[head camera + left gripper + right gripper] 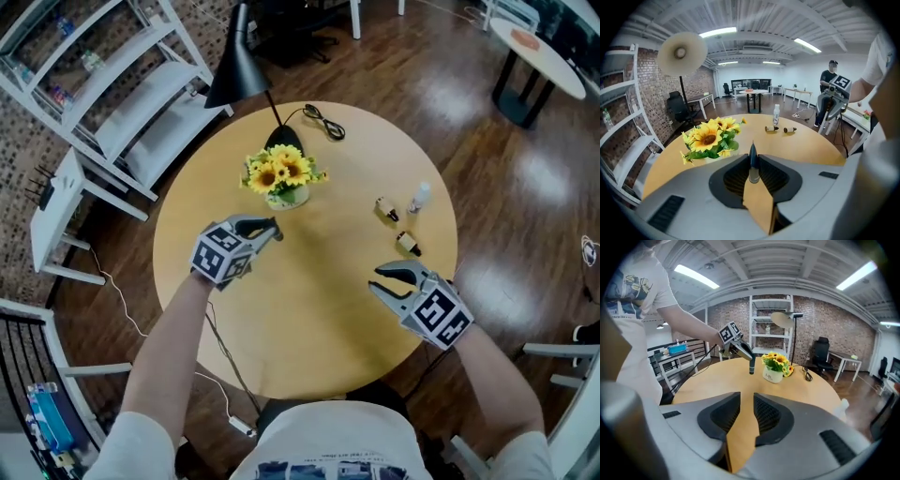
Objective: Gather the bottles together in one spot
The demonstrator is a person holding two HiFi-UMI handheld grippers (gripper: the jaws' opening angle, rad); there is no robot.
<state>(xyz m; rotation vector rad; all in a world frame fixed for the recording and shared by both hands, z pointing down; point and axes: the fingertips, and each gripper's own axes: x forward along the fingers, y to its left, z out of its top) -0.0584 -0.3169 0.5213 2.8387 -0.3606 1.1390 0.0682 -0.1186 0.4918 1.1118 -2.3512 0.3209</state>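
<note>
left gripper point(274, 228) clenched on dark bottle point(751, 365), beside sunflower vase point(286, 180) | other bottles point(386, 208) lay right of vase, nearer the empty, released right gripper point(375, 279)

Round wooden counter point(309, 328): white pot of sunflowers point(284, 178) just beyond the left tongs point(277, 228); beyond the right tongs point(375, 278), a fallen brown bottle point(408, 244), then a second brown bottle point(386, 208) beside a clear upright bottle point(419, 197).

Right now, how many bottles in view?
3 sure, right of table: white bottle upright, two brown bottles lying. Maybe a fourth: dark item in left gripper.
</note>
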